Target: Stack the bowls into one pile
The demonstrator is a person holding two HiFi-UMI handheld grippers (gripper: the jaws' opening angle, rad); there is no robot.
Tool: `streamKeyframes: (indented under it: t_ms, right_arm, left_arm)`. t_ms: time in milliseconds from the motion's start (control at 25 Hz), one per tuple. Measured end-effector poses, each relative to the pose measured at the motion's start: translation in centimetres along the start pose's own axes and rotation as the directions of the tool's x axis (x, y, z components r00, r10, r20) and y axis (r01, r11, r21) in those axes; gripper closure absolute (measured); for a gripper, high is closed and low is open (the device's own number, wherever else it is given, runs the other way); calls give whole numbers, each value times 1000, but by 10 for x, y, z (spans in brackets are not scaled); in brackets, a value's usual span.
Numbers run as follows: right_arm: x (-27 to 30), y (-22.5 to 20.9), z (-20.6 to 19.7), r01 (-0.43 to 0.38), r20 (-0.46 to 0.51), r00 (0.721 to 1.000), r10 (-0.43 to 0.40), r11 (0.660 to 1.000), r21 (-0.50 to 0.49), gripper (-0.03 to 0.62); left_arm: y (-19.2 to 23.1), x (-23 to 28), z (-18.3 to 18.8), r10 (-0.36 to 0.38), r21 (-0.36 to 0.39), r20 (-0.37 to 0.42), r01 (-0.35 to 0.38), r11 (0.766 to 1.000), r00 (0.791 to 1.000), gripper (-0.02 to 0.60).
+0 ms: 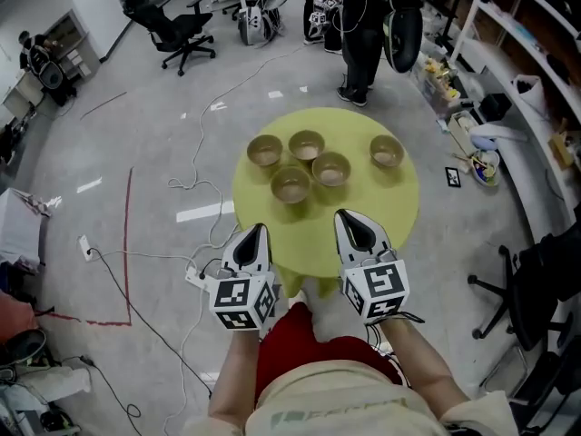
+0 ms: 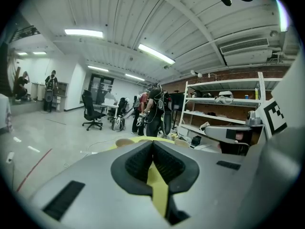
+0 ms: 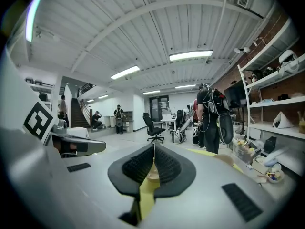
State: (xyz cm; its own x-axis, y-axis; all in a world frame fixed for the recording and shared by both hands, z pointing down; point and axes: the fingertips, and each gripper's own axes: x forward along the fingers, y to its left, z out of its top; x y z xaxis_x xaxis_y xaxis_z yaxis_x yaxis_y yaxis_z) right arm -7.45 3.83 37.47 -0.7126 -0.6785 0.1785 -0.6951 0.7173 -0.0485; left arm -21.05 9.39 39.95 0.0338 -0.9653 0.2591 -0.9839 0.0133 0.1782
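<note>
Stacking not begun, I judge: five bowls [image 1: 290, 184] sit singly on the yellow table [image 1: 404, 209]; left claw [image 1: 257, 232] and right claw [image 1: 349, 218] hover at its near edge, both closed and empty; next, one should open and reach for the nearest bowl.

Your left gripper [image 2: 153, 143] has its jaws closed tip to tip with nothing between them, and the yellow table [image 2: 157, 187] shows through the gap below. A bowl [image 2: 125, 141] sits just beyond the tips. A person [image 2: 155, 112], a chair [image 2: 90, 111] and shelves [image 2: 224, 112] stand farther back.
</note>
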Motion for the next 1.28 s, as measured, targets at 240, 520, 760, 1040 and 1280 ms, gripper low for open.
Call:
streamKeyframes:
  t_ms: [240, 520, 760, 1040, 1280]
  right_arm:
    - [49, -6, 9, 48, -4, 999, -48, 999, 18, 557]
    - [87, -14, 12, 85, -18, 996, -85, 996, 3, 557]
    - [115, -13, 15, 106, -14, 994, -106, 994, 9, 557]
    - [136, -11, 12, 121, -38, 992, -120, 993, 4, 557]
    - [144, -13, 0, 150, -64, 987, -149, 989, 6, 557]
  left_arm:
    - [38, 39, 11, -25, -4, -24, 25, 1000, 999, 558]
    - [62, 78, 18, -59, 9, -40, 59, 998, 997, 558]
    - [78, 100, 22, -92, 43, -52, 94, 995, 994, 558]
    - [89, 123, 20, -120, 40, -90, 124, 991, 989, 558]
    - [99, 137, 10, -128, 29, -123, 132, 991, 984, 557]
